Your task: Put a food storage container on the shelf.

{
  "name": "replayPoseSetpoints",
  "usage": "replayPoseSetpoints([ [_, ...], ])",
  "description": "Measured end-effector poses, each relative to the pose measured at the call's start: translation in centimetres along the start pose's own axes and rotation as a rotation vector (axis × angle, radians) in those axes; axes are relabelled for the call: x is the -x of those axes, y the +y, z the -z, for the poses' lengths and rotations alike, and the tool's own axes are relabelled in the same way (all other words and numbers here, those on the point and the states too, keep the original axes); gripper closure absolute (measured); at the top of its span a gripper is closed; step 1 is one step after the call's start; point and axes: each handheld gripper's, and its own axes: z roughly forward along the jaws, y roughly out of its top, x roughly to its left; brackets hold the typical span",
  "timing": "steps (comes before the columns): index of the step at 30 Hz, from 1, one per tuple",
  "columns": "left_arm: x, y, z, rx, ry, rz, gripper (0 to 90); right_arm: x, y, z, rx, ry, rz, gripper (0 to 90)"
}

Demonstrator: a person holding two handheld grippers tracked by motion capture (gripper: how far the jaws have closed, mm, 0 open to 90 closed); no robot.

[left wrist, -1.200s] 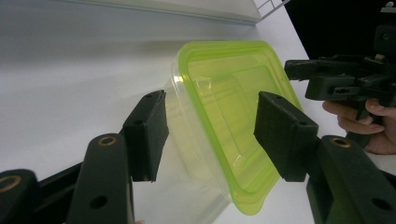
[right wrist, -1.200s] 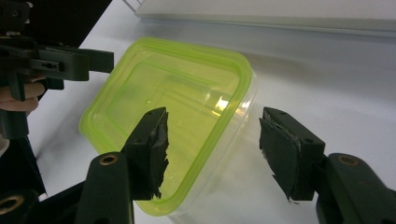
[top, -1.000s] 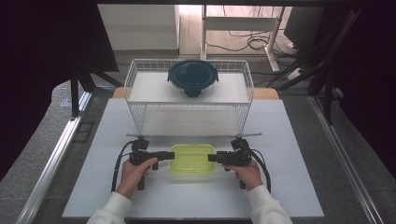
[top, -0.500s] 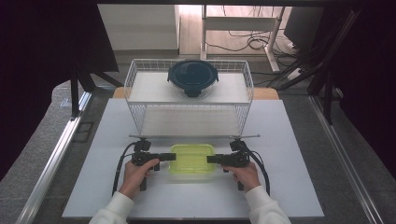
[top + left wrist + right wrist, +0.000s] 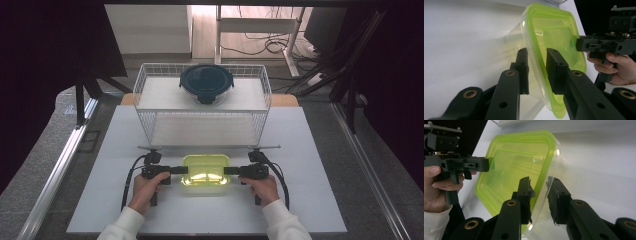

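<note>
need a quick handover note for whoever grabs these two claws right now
Left claw: jaws have just been closing, straddling the left rim of the green-lidded container; a gap shows at the pads, grip not firm.
Right claw: the same on the right rim, also just closing.
Container sits on the white table in front of the wire basket; a dark round lidded bowl rests on the basket's top.
Done: both claws placed. Left: probably finish the squeeze, then lift.

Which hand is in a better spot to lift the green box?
Neither alone; it looks like a two-handed lift. The left gripper and right gripper each straddle one end rim of the clear rectangular plastic container with the lime-green lid; their jaws have just been closing and a small gap remains.
</note>
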Motion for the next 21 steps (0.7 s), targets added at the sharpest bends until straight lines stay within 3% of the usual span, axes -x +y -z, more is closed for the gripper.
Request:
replayPoseSetpoints([
  [5, 0.8, -0.2, 0.6, 0.025, 0.014, -0.034, 76.7, -0.8, 0.0, 0.7, 0.010, -0.009, 0.023, 76.2],
  [10, 1.4, -0.2, 1.3, 0.041, -0.011, -0.057, 76.8, -1.6, 0.1, 1.4, 0.027, -0.001, 0.057, 76.5],
  [21, 2.7, -0.1, 2.7, 0.066, -0.009, -0.096, 77.2, -3.2, 0.2, 2.4, 0.059, 0.014, 0.115, 76.5],
])
